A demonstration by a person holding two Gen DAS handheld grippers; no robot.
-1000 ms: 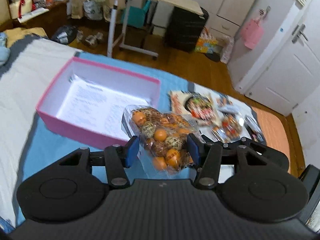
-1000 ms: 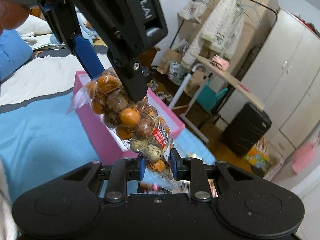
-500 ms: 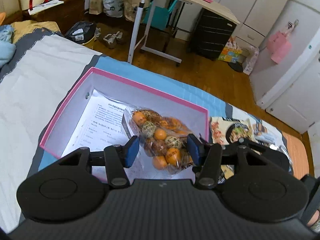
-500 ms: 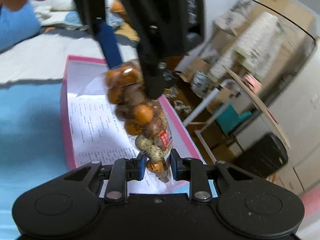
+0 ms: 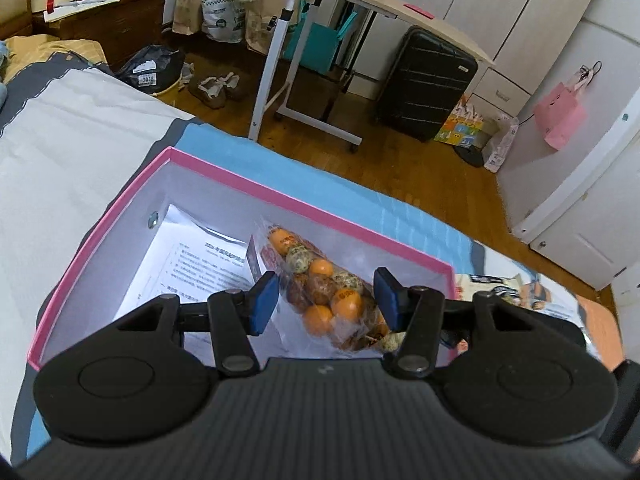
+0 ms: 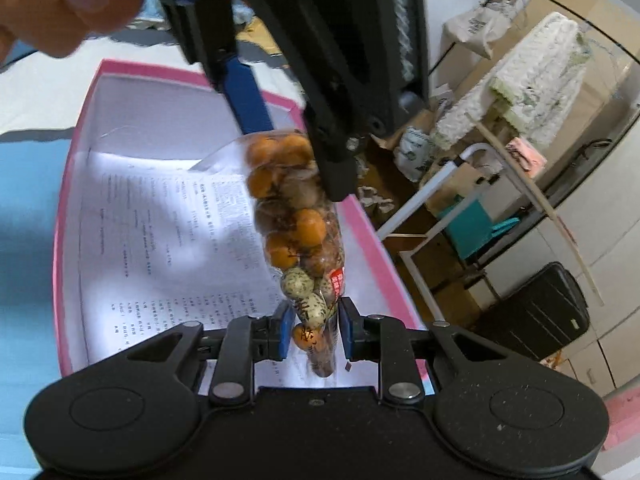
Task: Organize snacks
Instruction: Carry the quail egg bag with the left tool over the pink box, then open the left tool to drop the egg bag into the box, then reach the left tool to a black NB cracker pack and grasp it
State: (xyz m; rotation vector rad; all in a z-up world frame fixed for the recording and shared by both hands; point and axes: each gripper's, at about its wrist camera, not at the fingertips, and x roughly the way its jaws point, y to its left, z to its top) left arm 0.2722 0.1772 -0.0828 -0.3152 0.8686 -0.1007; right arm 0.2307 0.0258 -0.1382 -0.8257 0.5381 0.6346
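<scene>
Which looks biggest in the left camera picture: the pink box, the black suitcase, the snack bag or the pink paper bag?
Largest to smallest, as they look:
1. pink box
2. black suitcase
3. snack bag
4. pink paper bag
The suitcase and paper bag stand farther away, so they may really be bigger than they look.

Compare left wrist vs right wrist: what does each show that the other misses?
Left wrist only: flat snack packets lying on the blue sheet to the right of the box, a pink paper bag hanging on a door.

Right wrist only: the left gripper from outside, a person's hand on it.

Both: the clear plastic bag of orange and speckled round snacks, gripped at both ends over the pink-rimmed white cardboard box, printed paper lining it, and a black suitcase.
</scene>
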